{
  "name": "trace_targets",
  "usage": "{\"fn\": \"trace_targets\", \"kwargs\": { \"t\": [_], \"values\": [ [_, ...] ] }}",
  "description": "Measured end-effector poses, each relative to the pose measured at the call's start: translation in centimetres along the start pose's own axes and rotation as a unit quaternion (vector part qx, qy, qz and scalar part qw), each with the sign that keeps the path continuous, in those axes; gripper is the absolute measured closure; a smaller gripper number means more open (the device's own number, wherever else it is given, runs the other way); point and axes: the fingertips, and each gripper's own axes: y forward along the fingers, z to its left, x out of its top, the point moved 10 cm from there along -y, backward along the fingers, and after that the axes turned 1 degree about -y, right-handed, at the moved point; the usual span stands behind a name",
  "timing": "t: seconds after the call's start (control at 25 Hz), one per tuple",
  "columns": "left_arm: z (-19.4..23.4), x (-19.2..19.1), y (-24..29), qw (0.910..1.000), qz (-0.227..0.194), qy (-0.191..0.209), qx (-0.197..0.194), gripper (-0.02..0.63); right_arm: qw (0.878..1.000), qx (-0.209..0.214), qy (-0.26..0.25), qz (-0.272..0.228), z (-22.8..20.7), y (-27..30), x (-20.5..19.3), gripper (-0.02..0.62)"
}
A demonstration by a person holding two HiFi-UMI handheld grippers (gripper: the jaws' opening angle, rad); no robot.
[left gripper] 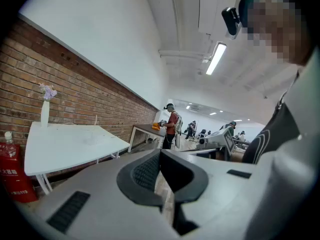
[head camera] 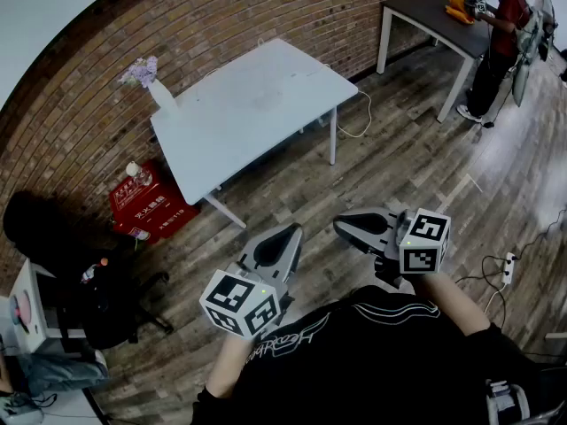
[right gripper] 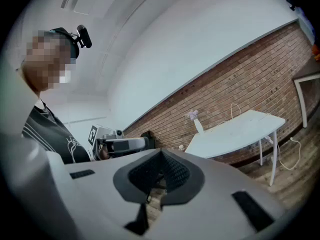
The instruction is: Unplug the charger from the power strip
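Observation:
Both grippers hang in front of my chest, well away from the white table. My left gripper is shut with nothing between its jaws; its closed tips point toward the table. My right gripper is shut and empty too, and its tips aim at the brick wall. A thin white cable droops off the table's right corner to the floor. A white power strip with dark cords lies on the wooden floor at the right. No charger can be made out.
A vase of purple flowers stands on the table's left corner. A red crate sits under it by the brick wall. A black chair with a bag is at the left. A person stands beside a dark table at the back right.

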Motion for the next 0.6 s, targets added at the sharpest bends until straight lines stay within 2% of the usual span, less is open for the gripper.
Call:
{"fn": "trace_targets", "kwargs": {
  "t": [0.32, 0.6],
  "values": [
    [-0.13, 0.21, 0.21, 1.0, -0.001, 0.002, -0.004, 0.601, 1.0, 0.0, -0.001, -0.002, 0.14, 0.06, 0.19, 0.598],
    [0.64, -0.18, 0.84, 0.9997, -0.001, -0.018, -0.016, 0.601, 1.0, -0.014, 0.01, -0.005, -0.17, -0.31, -0.02, 0.598]
  ]
}}
